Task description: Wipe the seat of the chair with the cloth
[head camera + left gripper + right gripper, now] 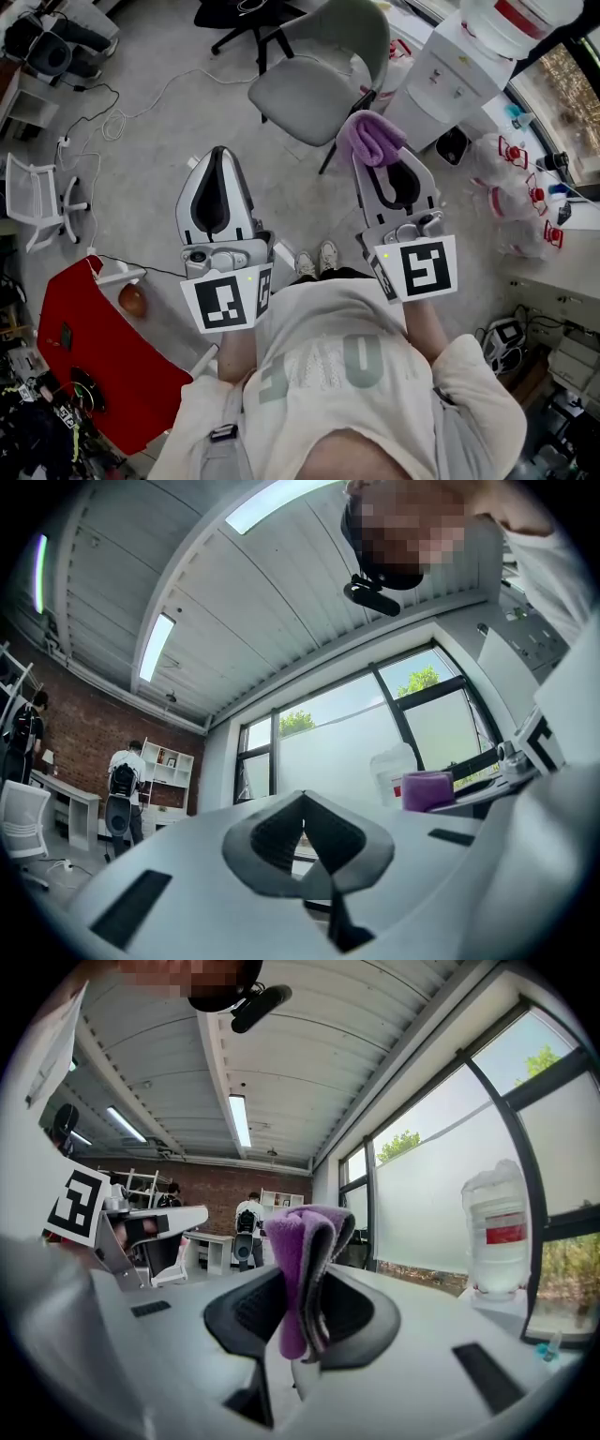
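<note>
Clearly the right gripper (380, 161) is closed tight on the folded purple cloth (370, 136), near the front edge of the chair (349, 33) but not on its seat (300, 94). The left gripper (218, 155) is closed on nothing. I think it is best to lower the cloth flat and sweep edge to edge.

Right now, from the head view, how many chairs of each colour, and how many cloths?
grey chair: 1
black chair: 1
white chair: 1
purple cloth: 1
Total: 4
The dark item at top left is too unclear to count.
</note>
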A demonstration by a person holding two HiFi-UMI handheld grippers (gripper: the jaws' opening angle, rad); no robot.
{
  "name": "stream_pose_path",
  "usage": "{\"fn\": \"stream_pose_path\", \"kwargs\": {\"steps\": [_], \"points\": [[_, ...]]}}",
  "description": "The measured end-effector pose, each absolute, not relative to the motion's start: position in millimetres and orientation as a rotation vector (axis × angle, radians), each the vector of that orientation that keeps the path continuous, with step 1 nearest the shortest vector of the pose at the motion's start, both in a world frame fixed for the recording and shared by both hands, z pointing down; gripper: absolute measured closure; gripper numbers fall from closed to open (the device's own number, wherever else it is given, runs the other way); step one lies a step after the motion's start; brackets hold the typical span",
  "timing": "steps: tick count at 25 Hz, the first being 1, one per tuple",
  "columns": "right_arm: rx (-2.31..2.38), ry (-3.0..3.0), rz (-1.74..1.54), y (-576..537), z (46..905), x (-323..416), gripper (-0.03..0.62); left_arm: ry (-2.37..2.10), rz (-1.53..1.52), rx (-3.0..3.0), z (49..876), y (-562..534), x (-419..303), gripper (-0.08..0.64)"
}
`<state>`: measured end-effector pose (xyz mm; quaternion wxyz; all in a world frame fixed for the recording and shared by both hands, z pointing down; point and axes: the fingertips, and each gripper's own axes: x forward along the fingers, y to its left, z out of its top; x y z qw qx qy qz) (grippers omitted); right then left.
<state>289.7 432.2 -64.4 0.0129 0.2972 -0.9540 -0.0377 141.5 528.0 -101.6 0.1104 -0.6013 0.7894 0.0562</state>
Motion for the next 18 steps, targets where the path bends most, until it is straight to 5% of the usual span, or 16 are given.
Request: {"fn": "stream_pose_path", "kwargs": {"steps": [18], "points": [[0.870, -2.975, -0.007, 370.1, -30.9, 270.9, 0.494, 2.398, 0.126, -1.659, -78.0, 496.1, 106.1, 0.548]]}}
